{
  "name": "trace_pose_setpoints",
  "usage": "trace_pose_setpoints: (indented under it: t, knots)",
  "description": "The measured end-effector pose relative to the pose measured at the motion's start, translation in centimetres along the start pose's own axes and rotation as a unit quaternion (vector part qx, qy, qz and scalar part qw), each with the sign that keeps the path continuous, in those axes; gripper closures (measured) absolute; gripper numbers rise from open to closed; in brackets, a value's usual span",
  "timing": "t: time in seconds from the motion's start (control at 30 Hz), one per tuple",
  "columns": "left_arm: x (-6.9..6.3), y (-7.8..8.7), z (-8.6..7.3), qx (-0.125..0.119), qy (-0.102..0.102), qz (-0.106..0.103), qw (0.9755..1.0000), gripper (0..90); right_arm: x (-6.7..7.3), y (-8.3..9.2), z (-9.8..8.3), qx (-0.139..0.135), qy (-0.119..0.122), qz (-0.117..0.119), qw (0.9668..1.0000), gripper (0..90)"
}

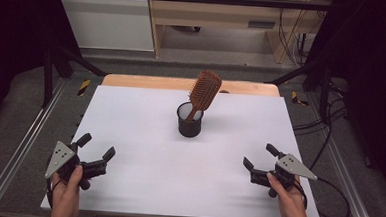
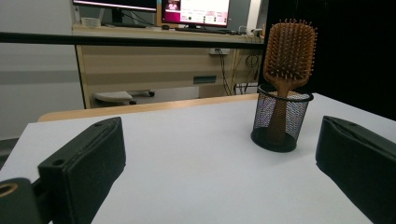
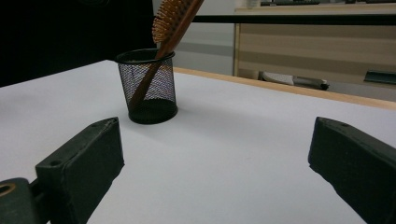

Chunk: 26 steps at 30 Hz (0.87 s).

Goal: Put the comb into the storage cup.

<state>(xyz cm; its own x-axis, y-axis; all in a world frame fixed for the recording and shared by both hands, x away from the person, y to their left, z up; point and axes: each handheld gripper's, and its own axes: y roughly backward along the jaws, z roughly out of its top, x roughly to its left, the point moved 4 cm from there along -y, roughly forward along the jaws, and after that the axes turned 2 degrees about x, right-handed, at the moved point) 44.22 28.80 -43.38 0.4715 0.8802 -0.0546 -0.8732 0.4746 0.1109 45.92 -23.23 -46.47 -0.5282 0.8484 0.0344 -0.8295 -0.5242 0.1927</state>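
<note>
Standing near the far middle of the white tabletop [image 1: 142, 186], a black mesh cup [image 1: 190, 120] holds a wooden paddle hairbrush [image 1: 204, 89], handle down and head up. The hairbrush leans to the right and away, resting against the cup's rim, bristles facing the near left.

The left tool [image 1: 96, 149] rests at the near left corner, held in the person's left hand [image 1: 66, 192], jaws spread wide and gripping nothing. The right tool [image 1: 260, 157] sits at the near right corner in the right hand [image 1: 290, 198], likewise wide open and empty. Both are well apart from the cup, angled toward it, with bare tabletop between.

Off the tabletop, black frame bars cross the far side, with a pale wooden desk and cabinet behind them. In the left gripper view, monitors [image 2: 196, 11] stand on that desk beyond the hairbrush [image 2: 288, 51]. Loose cables [image 1: 330, 120] trail over the grey floor on the right.
</note>
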Motion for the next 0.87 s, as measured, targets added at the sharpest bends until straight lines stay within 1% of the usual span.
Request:
trace_pose_setpoints:
  t: [0.3, 0.4, 0.53, 0.7, 0.8, 0.87]
  knots:
    - [-0.2, 0.0, 0.0, 0.001, 0.0, -0.003, 1.0, 1.7, 0.5, -0.7, 0.2, -0.004, 0.004, 0.007, 1.0, 3.6]
    - [-0.3, -0.1, 0.0, 0.001, 0.006, -0.007, 1.0, 1.7, 0.6, -0.9, 0.2, -0.005, 0.008, 0.009, 0.9999, 3.6]
    - [-0.4, -0.1, 0.0, 0.001, 0.009, -0.007, 0.9999, 1.7, 0.8, -1.3, 0.2, -0.002, 0.019, 0.01, 0.9998, 3.6]
    - [-0.4, 0.0, 0.0, 0.003, 0.01, -0.005, 0.9999, 1.5, 1.0, -1.8, 0.3, 0.001, 0.026, 0.012, 0.9996, 3.7]
    - [-0.3, 0.0, 0.0, 0.005, 0.009, -0.004, 0.9999, 1.5, 1.1, -1.7, 0.2, 0.005, 0.034, 0.013, 0.9993, 3.6]
    - [-0.3, -0.1, 0.0, 0.004, 0.01, -0.003, 0.9999, 1.5, 1.2, -1.6, 0.2, 0.005, 0.035, 0.012, 0.9993, 3.5]
